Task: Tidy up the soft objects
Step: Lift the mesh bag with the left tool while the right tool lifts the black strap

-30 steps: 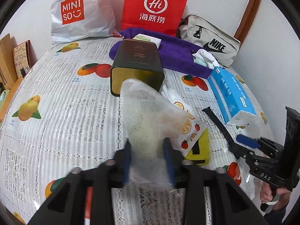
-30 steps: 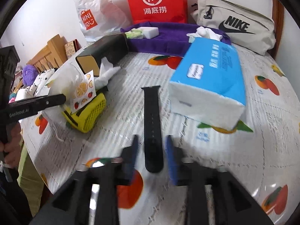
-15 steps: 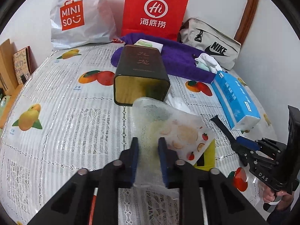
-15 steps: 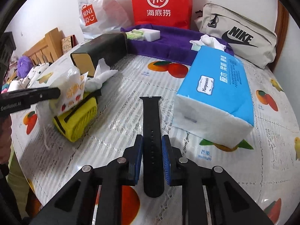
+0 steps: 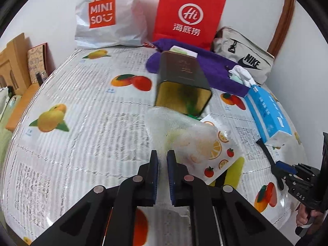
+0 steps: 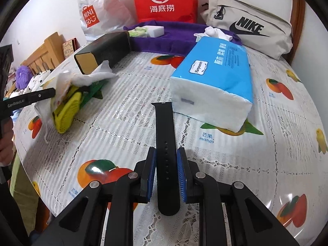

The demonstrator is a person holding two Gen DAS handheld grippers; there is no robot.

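Observation:
My left gripper (image 5: 163, 155) is shut on a thin edge of a translucent white mesh pouch (image 5: 188, 135) with fruit prints. The pouch hangs to the right over a yellow object (image 5: 235, 164). In the right wrist view the pouch (image 6: 61, 84) drapes over that yellow object (image 6: 67, 110), and the left gripper (image 6: 52, 92) reaches in from the left. My right gripper (image 6: 166, 153) is shut on a black watch strap (image 6: 164, 123) lying flat on the tablecloth, its pads pressing both long edges. The left wrist view shows the right gripper (image 5: 287, 168) at the strap's (image 5: 266, 151) near end.
A dark tin box (image 5: 182, 82) lies on its side, open end toward me. A blue tissue pack (image 6: 217, 78) sits right of the strap. A purple towel (image 5: 215, 71), a beige Nike bag (image 6: 252, 28), a red bag (image 5: 188, 14) and a Miniso bag (image 5: 106, 16) line the wall.
Both grippers' jaws have closed: the left onto the mesh pouch, the right onto the black strap. The pouch has sunk from upright and now droops to the right.

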